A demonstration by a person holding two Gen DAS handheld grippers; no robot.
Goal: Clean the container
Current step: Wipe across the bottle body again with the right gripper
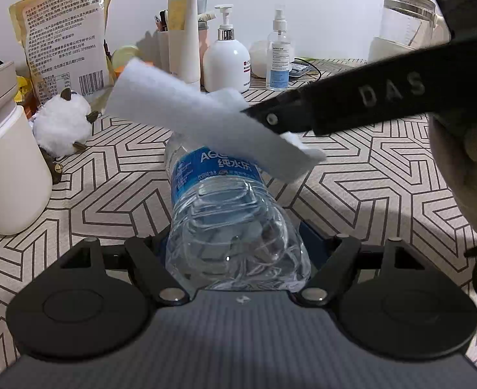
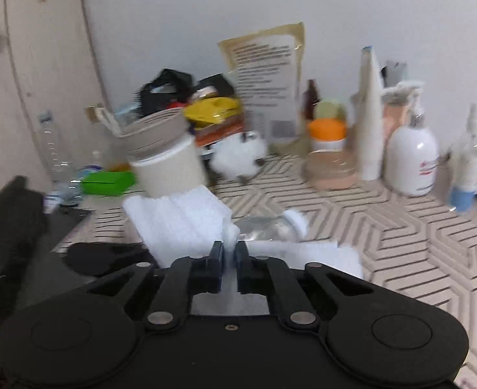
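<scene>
Gripping the water bottle (image 1: 219,214) lying between my left tongs (image 1: 238,243), with my right tongs (image 2: 228,253) pinched shut on the white cloth (image 1: 193,113) above it, I risk the slick bottle slipping free onto the counter (image 1: 368,194).

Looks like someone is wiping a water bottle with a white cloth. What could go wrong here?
The clear bottle is thin and already crumpled in the left gripper, so it might buckle or slip. The right gripper pinches only an edge of the white cloth, which could pull free. The crowded pump bottle might get knocked.
</scene>
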